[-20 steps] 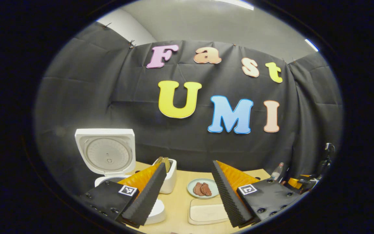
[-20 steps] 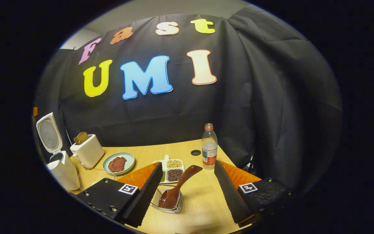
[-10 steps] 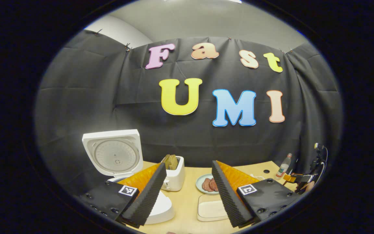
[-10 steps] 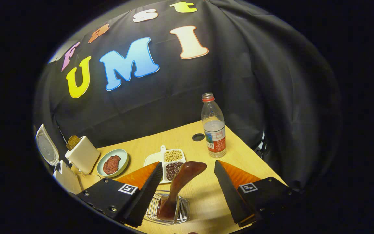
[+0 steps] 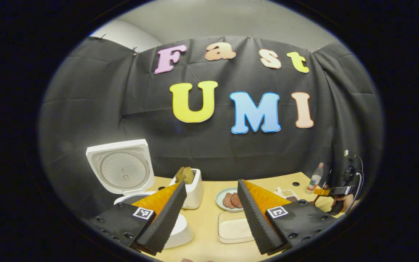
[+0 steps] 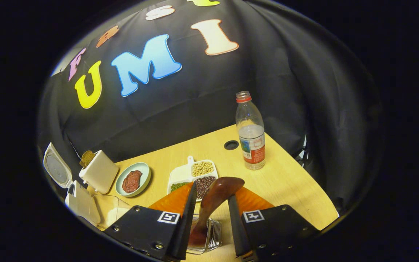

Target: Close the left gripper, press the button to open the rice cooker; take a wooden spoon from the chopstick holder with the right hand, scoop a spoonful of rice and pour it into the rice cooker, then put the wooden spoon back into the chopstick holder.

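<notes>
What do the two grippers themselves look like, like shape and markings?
Both the left gripper and the right gripper have two wedge-shaped fingers with ribbed inner pads, mounted on black plates with visible screws. Each plate carries a small square black-and-white tag. No cables show on either.

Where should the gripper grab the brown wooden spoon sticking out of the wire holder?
Grip the brown wooden spoon on its handle, just under the wide rounded end, coming from above with one finger on each side. The bowl end sits down in the wire chopstick holder, so the leaning handle is the free part.
</notes>
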A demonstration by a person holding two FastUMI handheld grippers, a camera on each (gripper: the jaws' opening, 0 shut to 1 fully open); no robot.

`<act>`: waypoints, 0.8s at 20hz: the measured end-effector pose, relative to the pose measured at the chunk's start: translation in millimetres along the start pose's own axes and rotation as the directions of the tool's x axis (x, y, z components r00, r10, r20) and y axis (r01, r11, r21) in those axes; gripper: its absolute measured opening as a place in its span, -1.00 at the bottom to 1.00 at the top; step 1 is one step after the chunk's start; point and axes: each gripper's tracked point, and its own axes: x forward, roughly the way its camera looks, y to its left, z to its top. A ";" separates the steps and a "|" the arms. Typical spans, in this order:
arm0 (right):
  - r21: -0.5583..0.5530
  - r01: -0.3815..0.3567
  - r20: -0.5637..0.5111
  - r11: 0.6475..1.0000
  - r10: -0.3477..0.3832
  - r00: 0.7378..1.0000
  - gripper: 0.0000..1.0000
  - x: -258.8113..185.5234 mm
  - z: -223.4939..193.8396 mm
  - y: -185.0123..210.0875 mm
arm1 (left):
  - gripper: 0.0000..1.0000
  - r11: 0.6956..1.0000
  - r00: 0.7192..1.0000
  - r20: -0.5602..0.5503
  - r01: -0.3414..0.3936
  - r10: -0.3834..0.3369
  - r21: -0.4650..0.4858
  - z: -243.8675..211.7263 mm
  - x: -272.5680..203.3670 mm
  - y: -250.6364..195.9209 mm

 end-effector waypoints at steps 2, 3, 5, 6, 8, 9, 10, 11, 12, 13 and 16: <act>0.026 -0.016 0.017 1.000 0.016 1.000 -0.02 -5.7 6.5 0.5 | 0.97 1.000 1.000 -0.002 0.007 -0.007 0.006 -1.8 -3.4 0.1; 0.064 -0.015 0.032 0.998 0.013 0.999 -0.24 -18.1 15.8 2.9 | 0.97 1.000 1.000 -0.003 0.007 -0.007 0.011 -0.9 -5.2 1.3; 0.099 -0.071 0.035 0.993 0.067 0.997 -0.63 -13.9 7.2 12.5 | 0.94 1.000 1.000 0.000 0.002 -0.002 0.018 0.3 -8.6 5.0; 0.091 -0.069 0.047 0.993 0.065 0.997 -0.63 -16.5 3.0 17.0 | 0.97 1.000 1.000 0.000 0.000 0.000 0.018 -0.3 -11.1 7.3; 0.114 -0.077 0.077 0.990 0.069 0.995 -0.82 -22.7 6.6 23.8 | 0.97 1.000 1.000 0.010 -0.001 0.001 0.010 2.0 -14.8 10.8; 0.128 -0.077 0.085 0.989 0.066 0.994 -0.82 -29.3 10.4 27.5 | 0.97 1.000 1.000 0.016 0.001 -0.001 0.000 4.4 -16.4 12.6; 0.136 -0.071 0.097 0.988 0.058 0.994 -0.82 -35.4 14.1 30.1 | 0.97 1.000 1.000 0.022 0.004 -0.004 -0.014 4.0 -17.1 14.0; 0.131 -0.062 0.112 0.989 0.047 0.993 -0.82 -41.4 20.0 32.7 | 0.97 1.000 1.000 0.029 0.008 -0.007 -0.027 5.8 -16.8 15.1; 0.118 -0.060 0.128 0.991 0.044 0.991 -0.82 -49.8 27.4 37.3 | 0.97 0.999 0.999 0.037 0.007 -0.005 -0.039 6.9 -16.6 17.0; 0.095 -0.059 0.148 0.994 0.045 0.988 -0.82 -57.7 36.6 43.1 | 0.97 0.999 0.999 0.044 0.005 -0.002 -0.050 8.7 -16.7 19.3; -0.003 -0.055 0.195 0.999 0.054 0.979 -0.82 -85.2 57.7 65.6 | 0.94 0.999 0.997 0.075 0.005 -0.001 -0.053 14.6 -16.7 25.7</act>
